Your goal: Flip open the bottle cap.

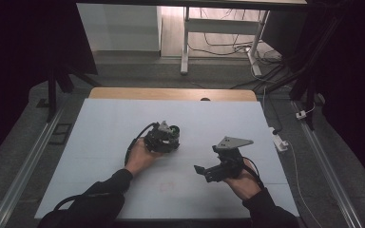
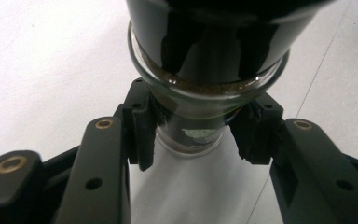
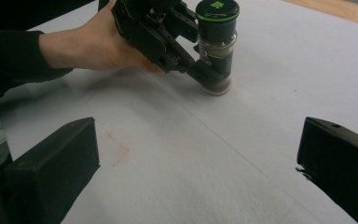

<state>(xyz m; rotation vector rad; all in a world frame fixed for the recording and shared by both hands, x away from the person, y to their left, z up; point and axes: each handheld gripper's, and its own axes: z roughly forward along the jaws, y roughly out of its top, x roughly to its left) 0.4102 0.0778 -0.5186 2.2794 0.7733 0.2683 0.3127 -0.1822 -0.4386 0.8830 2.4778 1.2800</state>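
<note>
Lower right of the high view: the right claw [image 1: 203, 172], held in a person's hand [image 1: 245, 183], hangs released and empty above the white bench [image 1: 100, 128], its two black jaws standing wide apart at the bottom corners of its own view with nothing but bare sheet and a faint reddish mark [image 3: 117, 150] between them. Centre of that high frame, farther up: the left claw [image 1: 170, 137] is clenched on a small spice jar [image 1: 173, 131], which stands upright on the bench. In the left gripper view the pads [image 2: 142, 128] press on the jar's lower glass body from both sides, just below the flared rim where a band of brown powder shows; the dark cap looms at the top of the frame. From the right gripper view the jar [image 3: 217, 46] sits in the upper middle, its base touching the sheet, its black lid ringed in green.

The jar looks light and rigid, but its glass is likely smooth and breakable, so a firm, even squeeze low on the straight wall, as now, seems the safest hold; the lid would be the place for the free claw, gripped across its ribbed edge. Tilting may shift the powder inside. Beyond the bench, at the top of the high view, cables [image 1: 228, 47] trail across the floor.
</note>
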